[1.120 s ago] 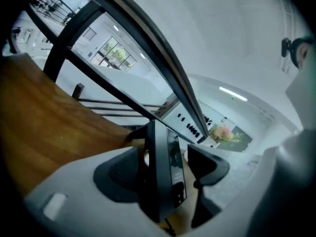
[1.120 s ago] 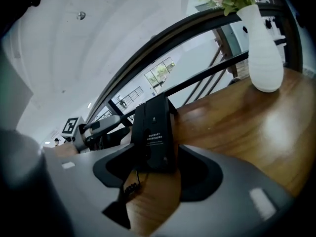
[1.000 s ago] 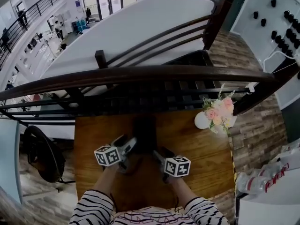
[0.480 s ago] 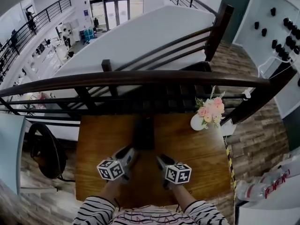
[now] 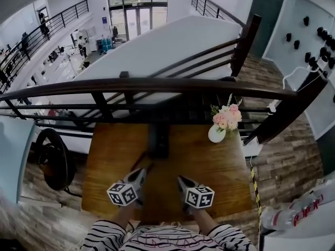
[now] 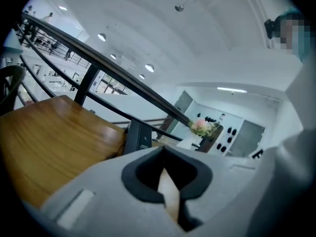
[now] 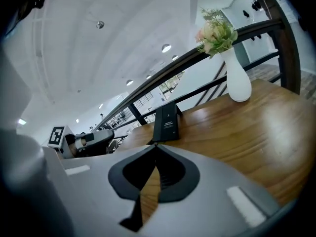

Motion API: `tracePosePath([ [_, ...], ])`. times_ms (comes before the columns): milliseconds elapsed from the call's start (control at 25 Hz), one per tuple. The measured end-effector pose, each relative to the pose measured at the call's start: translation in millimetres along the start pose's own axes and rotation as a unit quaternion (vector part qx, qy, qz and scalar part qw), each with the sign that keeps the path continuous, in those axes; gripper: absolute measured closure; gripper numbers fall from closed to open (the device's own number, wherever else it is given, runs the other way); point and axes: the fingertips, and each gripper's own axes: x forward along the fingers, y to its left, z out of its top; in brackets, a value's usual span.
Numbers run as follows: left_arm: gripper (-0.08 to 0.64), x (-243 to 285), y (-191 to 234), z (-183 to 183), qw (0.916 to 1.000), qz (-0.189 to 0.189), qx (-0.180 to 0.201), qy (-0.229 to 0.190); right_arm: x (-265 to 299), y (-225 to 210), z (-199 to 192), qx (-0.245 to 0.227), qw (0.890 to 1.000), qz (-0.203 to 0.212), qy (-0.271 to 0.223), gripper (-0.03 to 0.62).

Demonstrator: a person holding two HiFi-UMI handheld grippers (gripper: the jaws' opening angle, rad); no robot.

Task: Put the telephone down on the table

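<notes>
The telephone (image 5: 158, 140) is a black slab resting on the wooden table (image 5: 220, 166), at the far middle near the railing. It also shows in the left gripper view, telephone (image 6: 138, 137), and in the right gripper view, telephone (image 7: 167, 122), where small white print is on its near face. My left gripper (image 5: 142, 172) and right gripper (image 5: 181, 180) hover near the table's front edge, well short of the telephone. Both are shut with nothing between their jaws, left gripper (image 6: 164, 154) and right gripper (image 7: 157, 151).
A white vase of pink flowers (image 5: 222, 122) stands at the table's far right corner. A dark wooden railing (image 5: 157, 85) runs along the far edge. A dark chair (image 5: 52, 158) is left of the table. The left gripper (image 7: 84, 139) shows in the right gripper view.
Both grippers have drawn back from beside the telephone toward the front edge, and their jaws have shut. The telephone stays alone on the table.
</notes>
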Motion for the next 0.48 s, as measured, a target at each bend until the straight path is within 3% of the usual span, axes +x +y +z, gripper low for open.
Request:
tracePosePath([
  [480, 0.558, -67.4, -61.0, -67.1, 0.9985, 0.052, -0.003, -0.013, -82.5, 1.2, -45.1, -0.032, 0.999, 0.017, 0.011, 0.592],
])
